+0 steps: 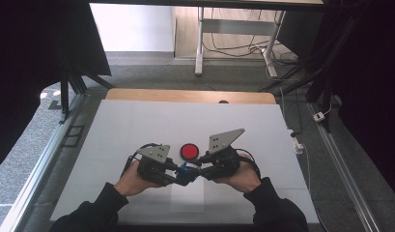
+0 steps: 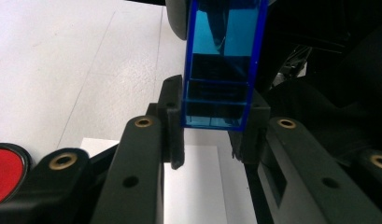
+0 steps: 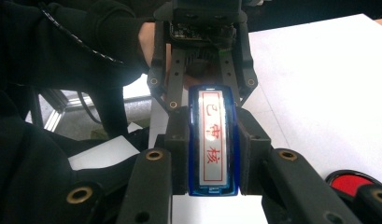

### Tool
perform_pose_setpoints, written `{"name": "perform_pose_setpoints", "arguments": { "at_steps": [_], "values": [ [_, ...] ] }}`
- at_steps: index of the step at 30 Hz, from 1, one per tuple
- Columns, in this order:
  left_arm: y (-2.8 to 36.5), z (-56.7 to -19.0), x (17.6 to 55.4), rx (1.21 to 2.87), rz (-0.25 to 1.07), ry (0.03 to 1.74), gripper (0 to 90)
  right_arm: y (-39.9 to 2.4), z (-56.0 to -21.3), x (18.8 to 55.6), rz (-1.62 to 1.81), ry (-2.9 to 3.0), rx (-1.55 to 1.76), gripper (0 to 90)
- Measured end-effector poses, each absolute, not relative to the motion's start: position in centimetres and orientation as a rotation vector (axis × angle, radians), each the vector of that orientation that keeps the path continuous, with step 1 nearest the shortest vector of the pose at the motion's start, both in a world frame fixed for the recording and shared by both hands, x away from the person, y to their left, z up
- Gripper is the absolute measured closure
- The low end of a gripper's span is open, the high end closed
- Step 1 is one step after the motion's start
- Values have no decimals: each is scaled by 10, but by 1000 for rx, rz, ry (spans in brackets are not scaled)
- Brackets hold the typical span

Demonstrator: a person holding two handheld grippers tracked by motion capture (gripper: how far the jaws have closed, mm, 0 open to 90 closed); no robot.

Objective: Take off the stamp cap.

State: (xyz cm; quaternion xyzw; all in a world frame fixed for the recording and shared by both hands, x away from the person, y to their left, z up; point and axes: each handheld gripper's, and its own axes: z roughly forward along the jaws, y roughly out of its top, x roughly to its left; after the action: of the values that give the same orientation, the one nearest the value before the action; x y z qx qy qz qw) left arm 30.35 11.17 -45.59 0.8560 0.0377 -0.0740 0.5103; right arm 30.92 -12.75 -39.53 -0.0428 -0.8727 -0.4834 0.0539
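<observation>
Blue stamp | clamped between left hand-held gripper and right hand-held gripper | above table

Table fills centre of the high view, floor strips left and right, desk legs at upper centre behind it. Both grippers sit low centre, facing each other: left gripper left, right gripper right, a stamp between them, held at both ends. Round pad lies on the table just behind the stamp. Paper sheet lies on the table below the stamp, toward the frame bottom. Forearms enter from lower left and lower right.
</observation>
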Motion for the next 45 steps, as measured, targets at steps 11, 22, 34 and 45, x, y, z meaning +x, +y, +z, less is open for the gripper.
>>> {"name": "perform_pose_setpoints", "arguments": {
  "at_steps": [11,22,34,45],
  "values": [
    [112,-453,305,2062,-215,153,694,-127,-391,303,-1501,-2717,-98,706],
    [113,-450,299,2069,-153,64,695,-130,-394,310,-1495,-2590,-128,707],
    [119,-451,303,2070,-190,154,691,-133,-390,306,-1520,-2685,-114,706],
    [121,-449,293,2144,-93,265,688,-138,-388,306,-1571,-2697,-171,705]
  ]
}}
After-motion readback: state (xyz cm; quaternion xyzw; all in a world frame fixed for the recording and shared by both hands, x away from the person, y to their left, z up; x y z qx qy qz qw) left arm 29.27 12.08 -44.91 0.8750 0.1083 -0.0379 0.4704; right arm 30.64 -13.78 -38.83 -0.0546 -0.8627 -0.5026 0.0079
